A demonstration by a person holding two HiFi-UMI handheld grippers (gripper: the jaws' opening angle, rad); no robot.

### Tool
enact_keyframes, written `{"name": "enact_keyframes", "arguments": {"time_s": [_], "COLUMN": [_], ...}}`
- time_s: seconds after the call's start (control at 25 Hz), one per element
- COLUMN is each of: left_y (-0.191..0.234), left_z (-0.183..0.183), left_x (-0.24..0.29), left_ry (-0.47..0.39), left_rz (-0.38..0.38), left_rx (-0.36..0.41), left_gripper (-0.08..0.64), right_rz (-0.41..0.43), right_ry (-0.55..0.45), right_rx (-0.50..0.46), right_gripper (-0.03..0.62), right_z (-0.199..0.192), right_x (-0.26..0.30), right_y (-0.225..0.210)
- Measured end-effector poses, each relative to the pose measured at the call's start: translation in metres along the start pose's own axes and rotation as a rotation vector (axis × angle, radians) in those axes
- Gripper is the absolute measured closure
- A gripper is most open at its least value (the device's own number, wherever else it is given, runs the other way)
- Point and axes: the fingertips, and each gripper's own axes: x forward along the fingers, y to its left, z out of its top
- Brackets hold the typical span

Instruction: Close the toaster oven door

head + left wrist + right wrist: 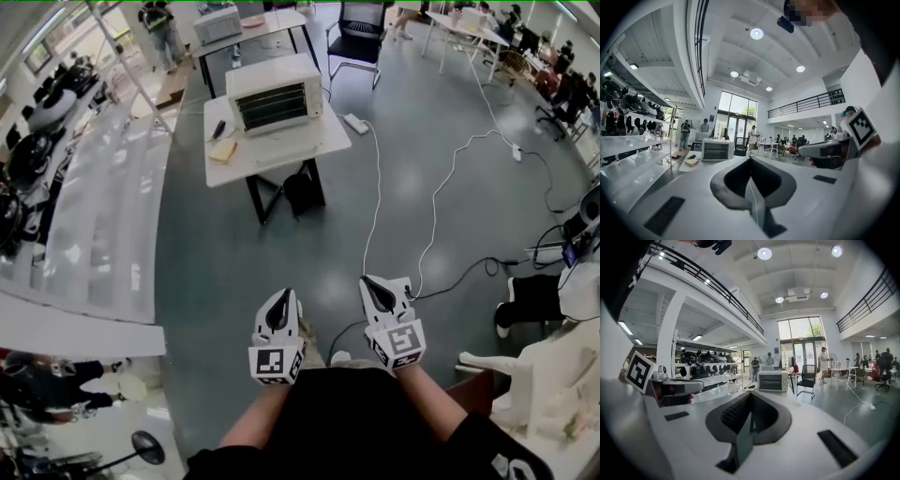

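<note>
Nearby, the left gripper (pixel 278 302) and the right gripper (pixel 377 289) sit close to the person's body. Both are pinched shut with nothing in them. White cables (pixel 376 216) snake over the floor ahead, so feet could trip. Far off, the toaster oven (pixel 274 94) stands on a white desk (pixel 281 152), beside a yellow thing (pixel 223 150). Its door is likely light, hard and hinged, so a soft push on its top edge should do.

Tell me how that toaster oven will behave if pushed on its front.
The toaster oven is boxy and wide, sitting flat, so it probably won't tip. It looks rigid and likely fairly heavy, yet it might slide back on the smooth white table under a hard shove.
</note>
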Motion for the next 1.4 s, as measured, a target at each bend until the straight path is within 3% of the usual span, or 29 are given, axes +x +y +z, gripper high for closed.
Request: {"name": "enact_keyframes", "arguments": {"time_s": [0.36, 0.6, 0.8, 1.08, 1.4], "left_y": [0.057, 0.121, 0.164, 0.24, 0.335], "left_z": [0.006, 0.016, 0.021, 0.03, 0.043], "left_x": [0.078, 0.136, 0.183, 0.226, 0.263], "left_ry": [0.017, 0.054, 0.07, 0.074, 0.032], "left_rz": [0.007, 0.053, 0.037, 0.054, 0.064], "left_rx": [-0.019, 0.0, -0.015, -0.043, -0.052], "left_gripper": [0.541, 0.541, 0.541, 0.541, 0.541], "right_rz": [0.016, -0.014, -0.01, 0.043, -0.001], "right_ry": [0.031, 0.056, 0.103, 0.136, 0.13], "right_rx": [0.004, 0.023, 0.03, -0.001, -0.066], "right_gripper": [0.571, 0.571, 0.571, 0.571, 0.571], "right_z": [0.012, 0.023, 0.025, 0.047, 0.065], "right_x": [0.099, 0.173, 0.232, 0.318, 0.404], "right_y": [-0.027, -0.048, -0.058, -0.036, -0.026]}}
